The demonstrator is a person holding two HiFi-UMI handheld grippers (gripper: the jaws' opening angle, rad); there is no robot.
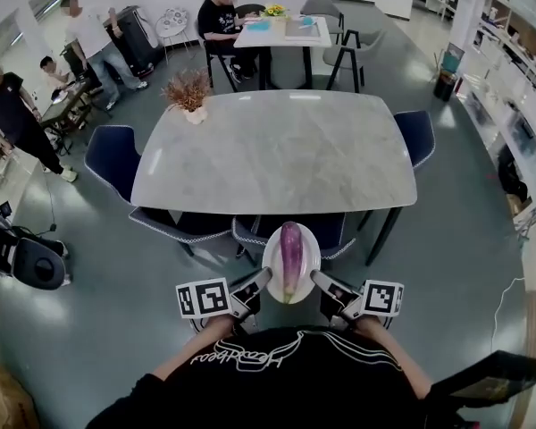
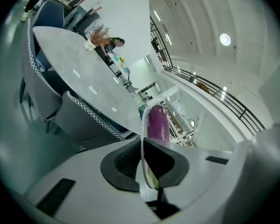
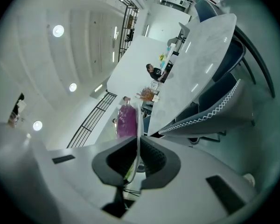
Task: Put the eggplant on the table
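While both tools clamp a white plate (image 1: 272, 259) by its rim, the eggplant (image 1: 290, 256) lies lengthwise on it, tip towards 12 o'clock; the left gripper (image 1: 261, 284) bites the rim at the plate's 8 o'clock and the right gripper (image 1: 318, 280) at its 4 o'clock. Each pair of jaws stands narrow, pressed on the thin rim alone, so the eggplant sits between the two grippers and touches neither. The plate is held short of the table (image 1: 277, 150), whose near edge runs across at 12 o'clock; two dark blue chairs (image 1: 174, 224) are tucked under that edge, and in the head view the plate overlaps the gap between them. Beyond the edge spreads the broad pale marble top; a potted dried plant (image 1: 189, 92) stands at its far left corner, at 11 o'clock. End chairs (image 1: 114, 157) flank the table at 9 and 3 o'clock; grey floor (image 1: 98, 329) lies open at either side.
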